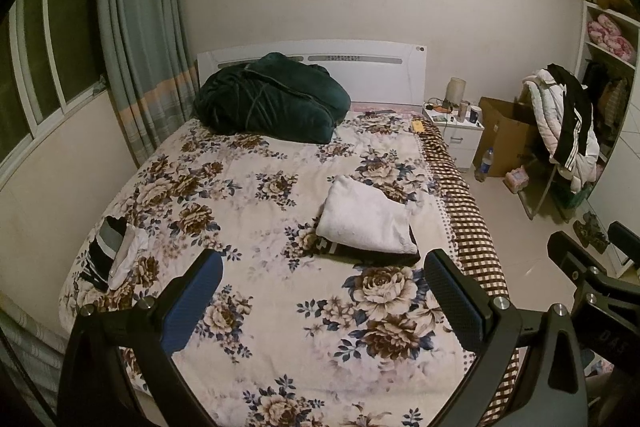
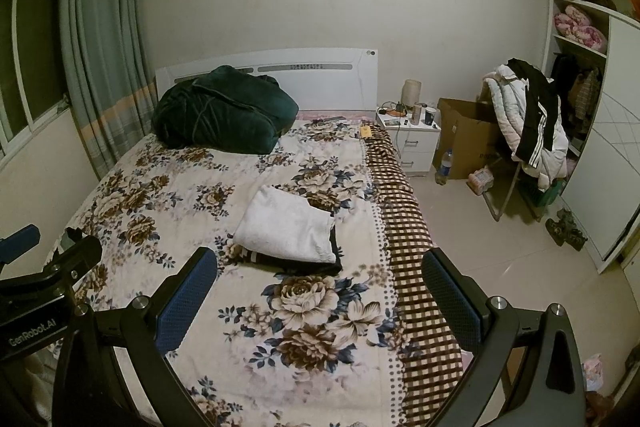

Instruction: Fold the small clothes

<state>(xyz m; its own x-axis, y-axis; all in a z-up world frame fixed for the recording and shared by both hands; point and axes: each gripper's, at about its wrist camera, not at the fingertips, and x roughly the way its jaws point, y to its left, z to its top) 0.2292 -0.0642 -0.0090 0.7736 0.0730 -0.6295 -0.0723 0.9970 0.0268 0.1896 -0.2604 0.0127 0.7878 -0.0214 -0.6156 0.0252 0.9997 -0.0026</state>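
A folded white garment (image 1: 366,217) lies on top of a folded black garment (image 1: 360,253) on the right half of the floral bed cover (image 1: 248,195); the stack also shows in the right wrist view (image 2: 286,227). A small pile of unfolded clothes, striped black-grey and white (image 1: 114,253), lies at the bed's left edge. My left gripper (image 1: 326,303) is open and empty, held above the near part of the bed. My right gripper (image 2: 320,301) is open and empty, to the right of the left one (image 2: 24,267), over the bed's right side.
A dark green rolled blanket (image 1: 272,99) lies by the headboard. A white nightstand (image 1: 456,131) with small items, a cardboard box (image 1: 506,135), a bottle (image 1: 484,163) and a chair heaped with jackets (image 1: 564,123) stand on the tiled floor at right. Curtains and a window are at left.
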